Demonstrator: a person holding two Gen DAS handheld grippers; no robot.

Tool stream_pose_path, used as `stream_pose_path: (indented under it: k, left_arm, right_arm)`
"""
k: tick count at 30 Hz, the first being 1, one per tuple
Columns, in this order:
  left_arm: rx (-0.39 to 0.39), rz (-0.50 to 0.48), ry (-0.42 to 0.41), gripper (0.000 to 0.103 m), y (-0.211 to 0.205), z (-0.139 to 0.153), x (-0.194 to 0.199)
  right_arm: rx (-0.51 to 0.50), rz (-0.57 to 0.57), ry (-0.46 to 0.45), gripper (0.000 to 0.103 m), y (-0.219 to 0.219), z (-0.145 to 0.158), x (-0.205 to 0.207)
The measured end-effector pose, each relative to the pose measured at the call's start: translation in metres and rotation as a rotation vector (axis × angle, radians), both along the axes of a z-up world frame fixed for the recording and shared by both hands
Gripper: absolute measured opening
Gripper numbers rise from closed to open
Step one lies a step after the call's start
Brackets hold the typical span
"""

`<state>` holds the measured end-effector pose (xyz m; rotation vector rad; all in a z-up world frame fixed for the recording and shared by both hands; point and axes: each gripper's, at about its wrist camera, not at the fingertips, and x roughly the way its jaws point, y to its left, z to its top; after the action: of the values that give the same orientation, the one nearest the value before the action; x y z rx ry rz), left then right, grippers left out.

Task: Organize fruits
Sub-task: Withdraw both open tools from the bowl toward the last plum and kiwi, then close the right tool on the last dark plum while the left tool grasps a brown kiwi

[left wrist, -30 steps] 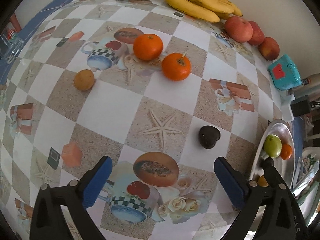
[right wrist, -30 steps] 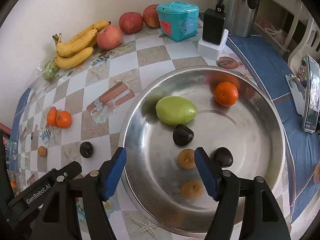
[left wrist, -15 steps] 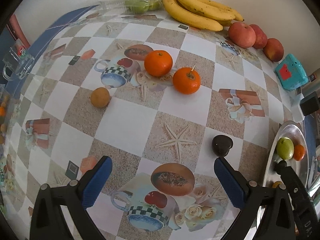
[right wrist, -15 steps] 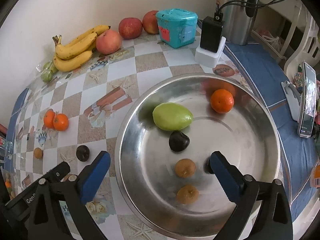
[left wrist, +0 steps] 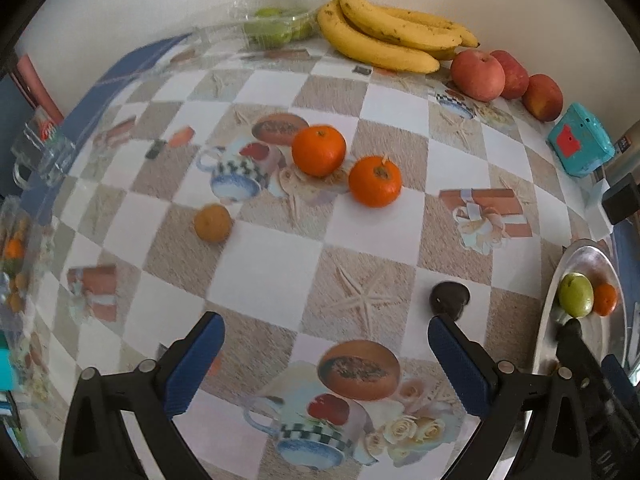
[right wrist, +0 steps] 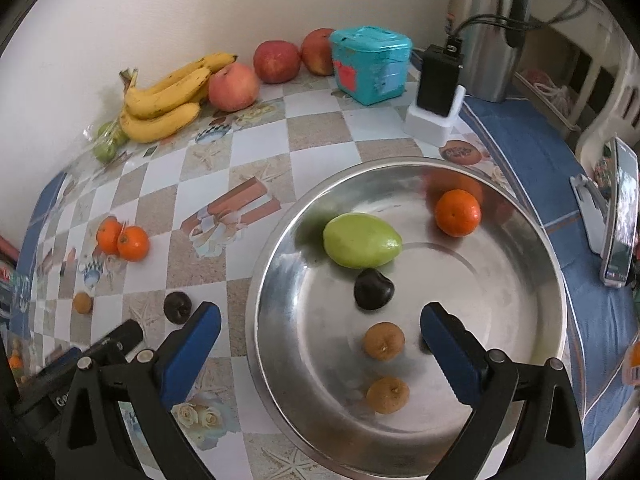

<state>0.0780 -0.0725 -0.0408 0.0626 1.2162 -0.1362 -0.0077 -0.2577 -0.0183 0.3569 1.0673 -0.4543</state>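
A steel bowl (right wrist: 532,280) holds a green mango (right wrist: 362,246), an orange (right wrist: 457,212), a dark plum (right wrist: 373,289) and two small brown fruits (right wrist: 383,341); another dark fruit sits mostly hidden behind my right finger. My right gripper (right wrist: 320,332) is open and empty above the bowl's near side. On the table lie two oranges (left wrist: 319,151), a small brown fruit (left wrist: 213,223) and a dark plum (left wrist: 449,296). My left gripper (left wrist: 326,352) is open and empty, above the table, the plum just beyond its right finger.
Bananas (left wrist: 384,40), three apples (left wrist: 478,76) and bagged green fruit (left wrist: 276,26) line the far wall. A teal box (right wrist: 372,64), a charger block (right wrist: 438,88) and a steel flask (right wrist: 486,28) stand behind the bowl. A phone on a stand (right wrist: 620,216) is at the right.
My right gripper opened wide, leaving a dark fruit in the bowl, and rose slightly. My left gripper pulled back and tilted, so more of the far wall shows.
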Motion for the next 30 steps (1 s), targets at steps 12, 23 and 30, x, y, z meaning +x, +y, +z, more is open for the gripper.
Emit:
stream_pose_path:
  k: [12,23,30]
  left_arm:
    - [0.135,-0.033,-0.103,0.103,0.035,0.015,0.024]
    - [0.063,0.086,-0.083,0.103,0.086,0.015,0.048]
    - [0.015,0.158,-0.083,0.103,0.111,0.012,0.058]
  right_arm:
    - [-0.005,0.132,-0.042,0.1,0.032,0.005,0.015]
    - [0.004,0.298,-0.096,0.1,0.085,0.012,0.041]
    - [0.016,0.293,-0.075,0.1,0.093,0.003,0.055]
